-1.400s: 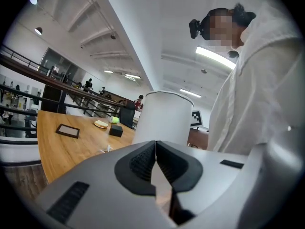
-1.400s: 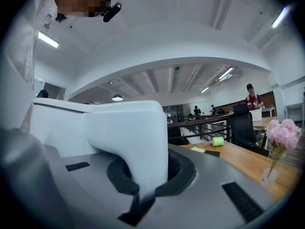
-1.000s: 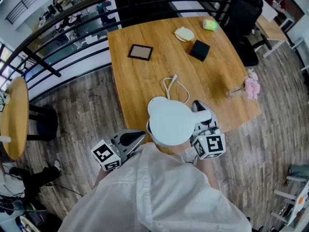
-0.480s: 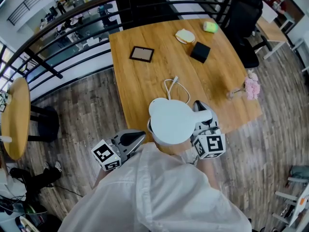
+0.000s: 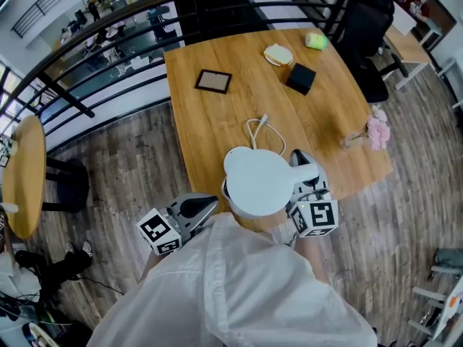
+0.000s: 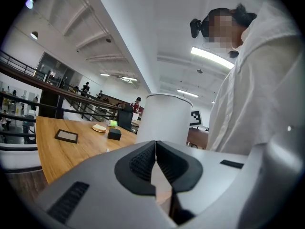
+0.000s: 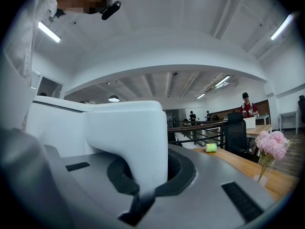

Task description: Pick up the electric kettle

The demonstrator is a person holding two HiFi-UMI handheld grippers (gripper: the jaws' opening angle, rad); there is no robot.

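Observation:
The white electric kettle [image 5: 257, 179] is seen from above its round lid, over the near edge of the wooden table [image 5: 217, 121]. My right gripper [image 5: 300, 166] is shut on the kettle's handle [image 7: 133, 142], which fills the right gripper view between the dark pads. My left gripper [image 5: 210, 202] hangs to the kettle's left, off the table, shut with nothing in it. In the left gripper view the kettle [image 6: 164, 118] rises as a white cylinder just beyond the closed left gripper [image 6: 156, 149]. The kettle's base is hidden.
A white cable [image 5: 257, 130] lies looped behind the kettle. Farther back are a picture frame [image 5: 212, 80], a black box [image 5: 299, 76], a plate with bread [image 5: 277, 53] and a green item [image 5: 315, 40]. Pink flowers [image 5: 377, 130] sit at the right edge. A railing runs behind.

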